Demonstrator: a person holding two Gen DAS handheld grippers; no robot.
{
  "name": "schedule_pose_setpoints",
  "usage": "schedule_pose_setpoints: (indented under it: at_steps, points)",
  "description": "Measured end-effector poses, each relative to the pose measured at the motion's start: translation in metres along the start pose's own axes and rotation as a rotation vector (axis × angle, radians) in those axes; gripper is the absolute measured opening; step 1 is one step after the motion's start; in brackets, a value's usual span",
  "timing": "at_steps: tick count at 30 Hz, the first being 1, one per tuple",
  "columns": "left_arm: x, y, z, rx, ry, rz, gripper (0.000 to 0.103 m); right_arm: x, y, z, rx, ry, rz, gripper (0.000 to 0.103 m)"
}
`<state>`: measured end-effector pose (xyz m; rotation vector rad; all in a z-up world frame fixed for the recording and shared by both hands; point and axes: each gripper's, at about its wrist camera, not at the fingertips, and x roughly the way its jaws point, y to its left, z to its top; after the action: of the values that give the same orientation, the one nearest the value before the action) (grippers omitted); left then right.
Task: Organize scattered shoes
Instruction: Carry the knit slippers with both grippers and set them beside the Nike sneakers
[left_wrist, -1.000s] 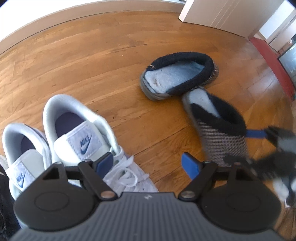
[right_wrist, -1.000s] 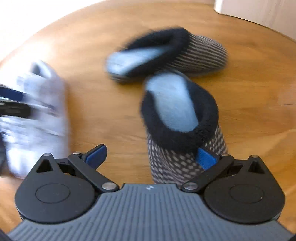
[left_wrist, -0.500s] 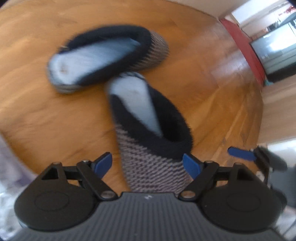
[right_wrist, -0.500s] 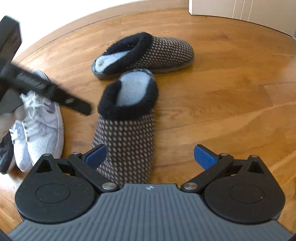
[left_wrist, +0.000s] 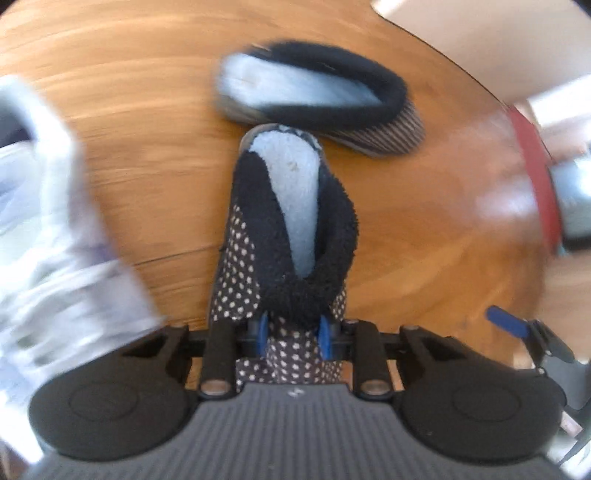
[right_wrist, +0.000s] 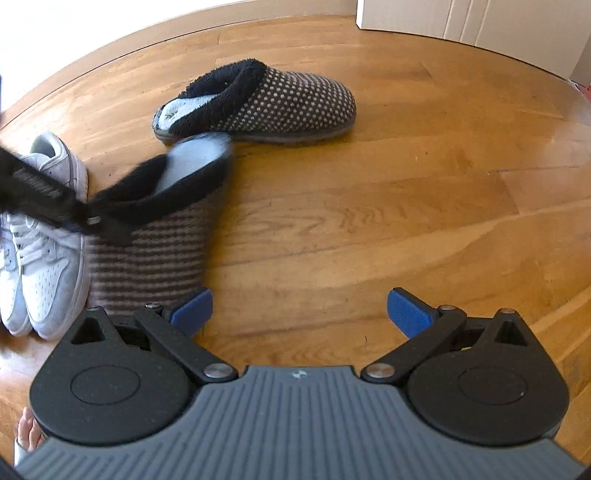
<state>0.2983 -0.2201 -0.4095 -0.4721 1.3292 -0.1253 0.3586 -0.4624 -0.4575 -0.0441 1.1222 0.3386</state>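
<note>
My left gripper (left_wrist: 293, 328) is shut on the near dotted slipper (left_wrist: 288, 229), pinching its black fleece collar and knit upper; its heel points away from me. From the right wrist view that slipper (right_wrist: 155, 236) is blurred and tilted, heel raised, with the left gripper (right_wrist: 74, 218) on its collar. The second dotted slipper (right_wrist: 266, 103) lies on its sole on the wooden floor (right_wrist: 406, 192) beyond, and shows blurred in the left wrist view (left_wrist: 317, 99). My right gripper (right_wrist: 299, 314) is open and empty over bare floor, right of the held slipper.
A pair of white sneakers (right_wrist: 44, 251) stands side by side at the left, close to the held slipper, blurred in the left wrist view (left_wrist: 55, 240). White cabinet fronts (right_wrist: 480, 26) stand at the back right. A red strip (left_wrist: 535, 177) lies on the floor far right.
My left gripper has closed on the near slipper's collar and tilted it toward the sneakers. My right gripper has stayed open and drawn off to the right of it.
</note>
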Motion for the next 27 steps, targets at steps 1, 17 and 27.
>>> schedule_pose_setpoints:
  at_steps: [1,17,27]
  points:
    - [-0.004,0.008,0.000,-0.033,-0.017,-0.001,0.024,0.001,0.004,0.003,-0.018,-0.011,-0.001,0.102]
    - [-0.049,0.046,0.037,-0.121,-0.130,-0.096,0.061,0.082,0.119,0.112,-0.839,-0.089,-0.261,0.102]
    - [-0.119,0.069,0.039,0.001,-0.256,-0.073,0.072,0.158,0.132,0.147,-0.769,0.127,-0.372,0.101]
